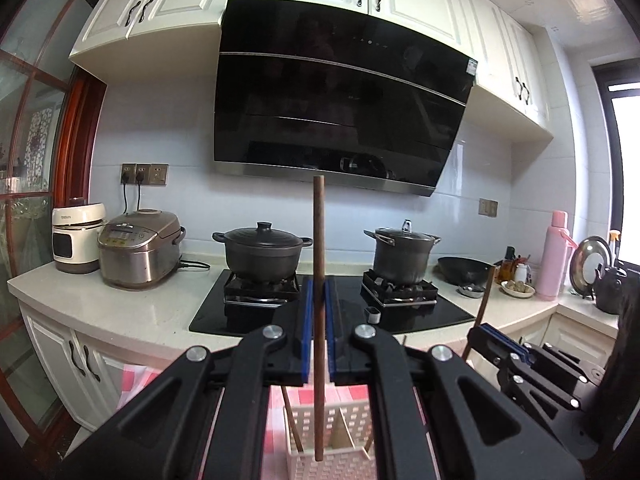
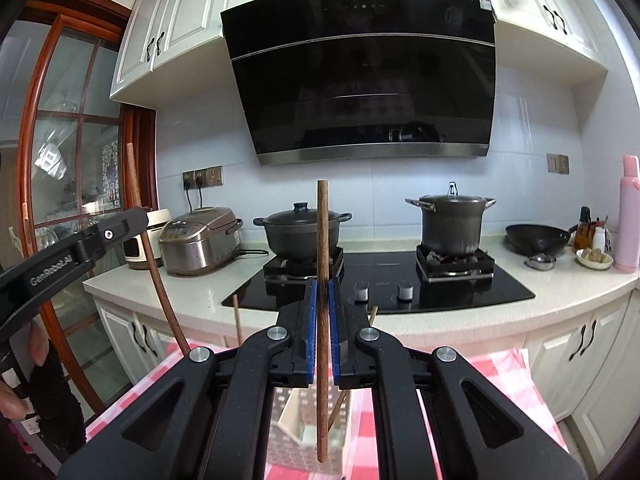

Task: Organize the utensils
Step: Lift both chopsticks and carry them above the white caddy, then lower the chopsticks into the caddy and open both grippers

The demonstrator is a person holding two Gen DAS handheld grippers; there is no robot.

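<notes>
My left gripper [image 1: 318,294] is shut on a dark wooden chopstick [image 1: 319,240] held upright, its lower end above a white perforated utensil basket [image 1: 352,412] on the pink checked cloth. My right gripper [image 2: 322,296] is shut on a second wooden chopstick [image 2: 322,232], also upright, its lower end over the same basket [image 2: 296,412]. The basket holds other wooden utensils. The right gripper [image 1: 500,344] shows at the right of the left wrist view, and the left gripper [image 2: 100,236] at the left of the right wrist view.
A black gas hob [image 1: 328,312] with a black casserole [image 1: 262,250] and a steel stockpot [image 1: 402,256] lies ahead. A rice cooker [image 1: 138,252] stands left. A wok [image 1: 464,270], a pink flask [image 1: 554,256] and small dishes stand right. The range hood [image 1: 340,100] hangs above.
</notes>
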